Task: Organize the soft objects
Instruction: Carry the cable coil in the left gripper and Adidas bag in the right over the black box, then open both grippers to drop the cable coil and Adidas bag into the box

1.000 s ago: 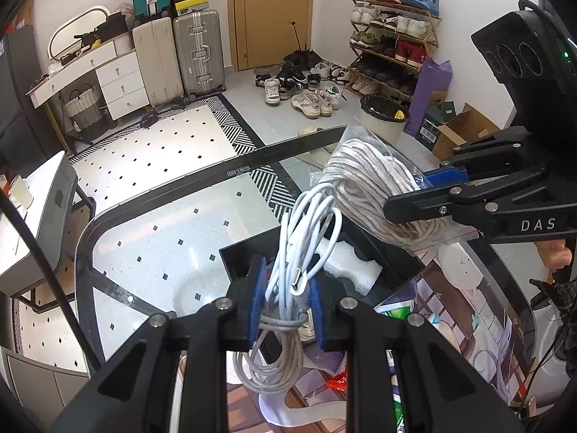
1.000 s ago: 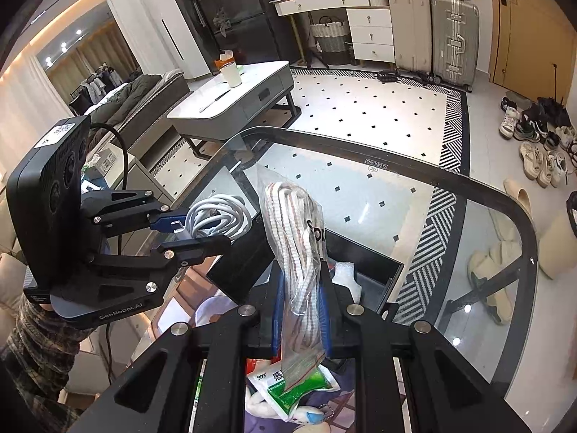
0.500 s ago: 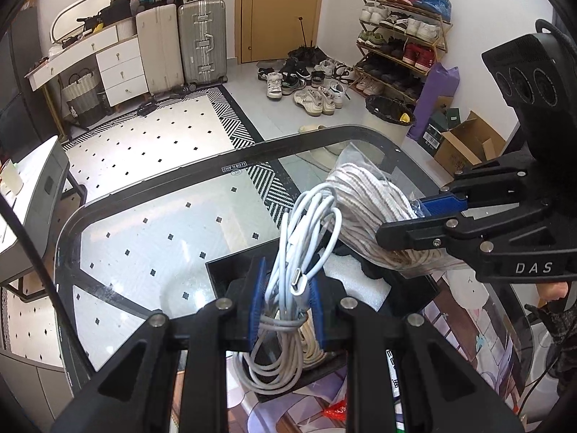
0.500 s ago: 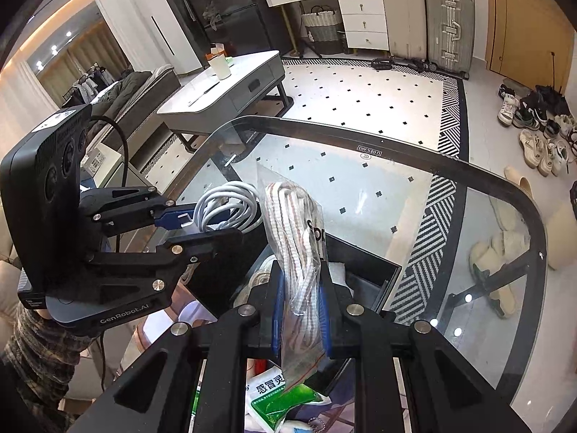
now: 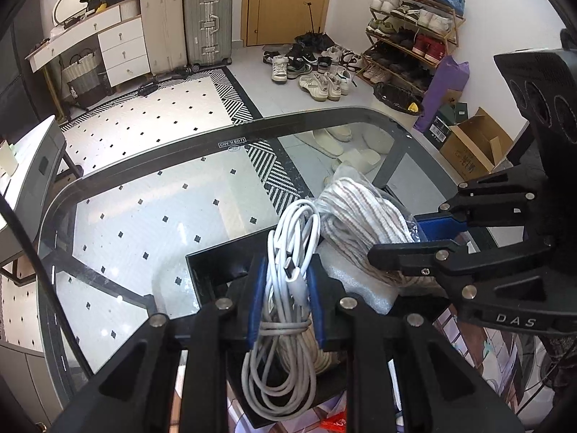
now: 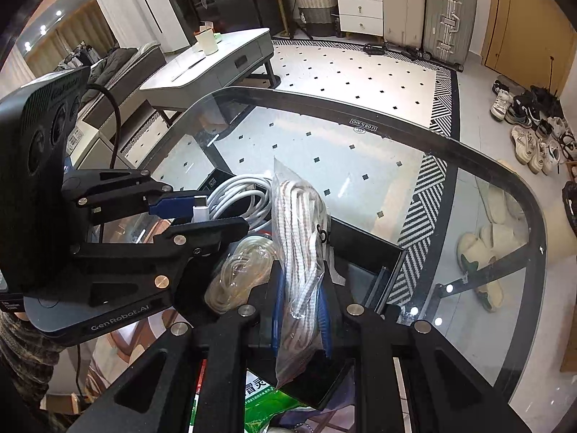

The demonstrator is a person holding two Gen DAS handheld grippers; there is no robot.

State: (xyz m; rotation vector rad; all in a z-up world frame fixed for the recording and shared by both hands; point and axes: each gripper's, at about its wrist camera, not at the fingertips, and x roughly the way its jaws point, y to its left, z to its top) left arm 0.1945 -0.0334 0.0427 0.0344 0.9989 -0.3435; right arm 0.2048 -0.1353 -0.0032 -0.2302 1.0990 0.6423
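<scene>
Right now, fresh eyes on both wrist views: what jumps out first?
The left gripper is shut on a coiled white USB cable, and the right gripper on a clear bag of white cord. Both hang side by side over an open black box on the glass table.

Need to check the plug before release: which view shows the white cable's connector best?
The right wrist view: the connector sticks out sideways, clear of the left gripper. In the left wrist view it lies half-buried among the white cable strands.
</scene>
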